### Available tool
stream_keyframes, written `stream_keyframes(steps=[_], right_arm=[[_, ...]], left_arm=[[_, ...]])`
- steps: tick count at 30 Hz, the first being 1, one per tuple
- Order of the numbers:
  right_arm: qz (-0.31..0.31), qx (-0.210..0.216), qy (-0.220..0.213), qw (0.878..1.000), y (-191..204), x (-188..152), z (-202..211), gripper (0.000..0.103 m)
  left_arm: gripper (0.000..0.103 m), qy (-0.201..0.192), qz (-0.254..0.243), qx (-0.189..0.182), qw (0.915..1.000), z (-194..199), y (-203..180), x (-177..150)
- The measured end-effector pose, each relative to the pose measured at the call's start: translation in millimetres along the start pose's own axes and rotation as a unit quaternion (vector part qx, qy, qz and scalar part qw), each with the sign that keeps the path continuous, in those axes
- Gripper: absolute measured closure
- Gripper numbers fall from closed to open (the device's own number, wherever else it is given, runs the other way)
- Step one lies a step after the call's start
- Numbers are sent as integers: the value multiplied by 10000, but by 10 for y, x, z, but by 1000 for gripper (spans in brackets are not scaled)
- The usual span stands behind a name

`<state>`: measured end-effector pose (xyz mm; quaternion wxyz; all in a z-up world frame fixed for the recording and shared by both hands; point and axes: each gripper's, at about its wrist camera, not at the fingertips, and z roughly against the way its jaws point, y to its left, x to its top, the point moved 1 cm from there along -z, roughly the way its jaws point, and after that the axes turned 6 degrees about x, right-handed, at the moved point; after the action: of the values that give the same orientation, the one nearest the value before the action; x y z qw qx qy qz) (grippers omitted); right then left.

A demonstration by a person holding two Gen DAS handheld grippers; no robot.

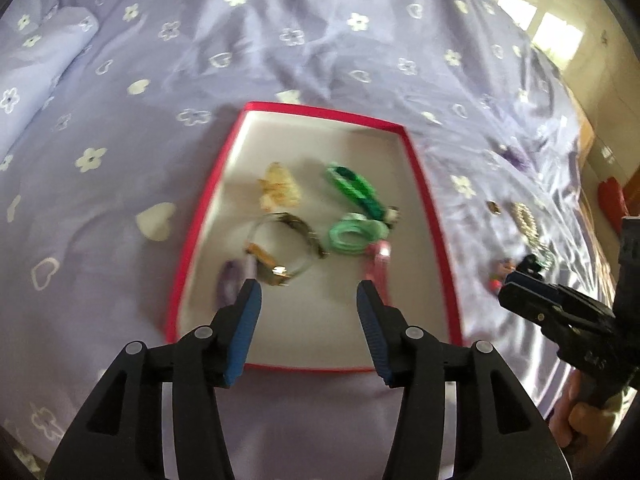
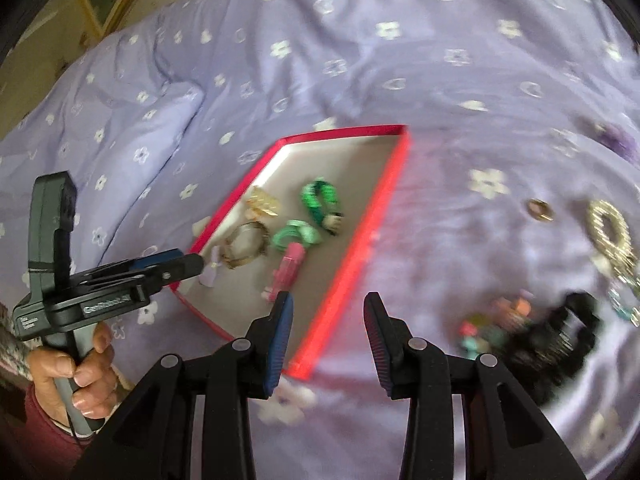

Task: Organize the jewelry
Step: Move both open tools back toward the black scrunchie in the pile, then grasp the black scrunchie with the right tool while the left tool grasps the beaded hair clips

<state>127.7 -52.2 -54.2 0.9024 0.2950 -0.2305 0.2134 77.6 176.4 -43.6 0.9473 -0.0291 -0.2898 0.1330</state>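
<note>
Left wrist view centres on a red-rimmed tray (image 1: pixel 432 216) lying on a lilac bedspread (image 1: pixel 120 160) printed with white flowers and hearts. The left gripper (image 1: pixel 309 294) hangs over the tray's near end with its blue-padded fingers apart and nothing between them. Inside the tray: a pale yellow clip (image 1: pixel 279 188) toward the far side, a dark green band (image 1: pixel 352 188) to its right, a metal bracelet (image 1: pixel 286 250) in the middle, a light green coil (image 1: pixel 352 234) beside it, a pink piece (image 1: pixel 378 268) near the right finger, and a purple piece (image 1: pixel 228 286) by the left finger. The blur prevents closer identification.

At the right edge of this view the right gripper (image 1: pixel 520 280) shows side-on; its fingers cannot be judged from there.

Right wrist view settles that: the right gripper (image 2: pixel 328 312) is open and empty, above the bedspread just off the tray's near right corner (image 2: pixel 316 356). This view alone gives a clear look at the loose pieces outside the tray, at the right of the frame: a small gold ring (image 2: pixel 540 210), a pearl-like loop (image 2: pixel 608 228), and a dark blurred clump (image 2: pixel 560 336) with small coloured bits beside it. It also shows the left hand (image 2: pixel 80 372) gripping its tool's handle at lower left.
</note>
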Motion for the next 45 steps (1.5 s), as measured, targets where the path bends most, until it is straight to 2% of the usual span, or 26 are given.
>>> stream_keyframes(steps=[8,17,26,33,34,35,36,45], right_arm=[[-557,-387,-296,9973,-519,-238,454,63],[-1071,-741,-481,9903,-1060,-388,715,63],[-1288,-746,-464,9878,-1311,-316,555,63],[-1365,-728,-355,9873,-1454,-265,342,63],[-1342,-756,-351,9874,-1460,-260,327,66],[-1318,-774,-355,9876,-1460,-264,328,75],[-1276,-821,-357,9878,-1460,-263,337,92],[-1282,-1147,-816,9817,-1562,-348,839,95]], left_arm=[[53,67,-355,-321,9988,42,-468,-83],[53,164,-782,-568,9952,10,-975,-113],[53,341,-1266,-700,9889,-165,-1467,-129],[53,431,-1504,-725,9850,-276,-1674,-115],[53,451,-1532,-727,9845,-300,-1706,-106],[53,466,-1560,-737,9839,-325,-1734,-96],[53,479,-1586,-744,9834,-344,-1765,-91],[53,553,-1952,-802,9759,-615,-2165,-57]])
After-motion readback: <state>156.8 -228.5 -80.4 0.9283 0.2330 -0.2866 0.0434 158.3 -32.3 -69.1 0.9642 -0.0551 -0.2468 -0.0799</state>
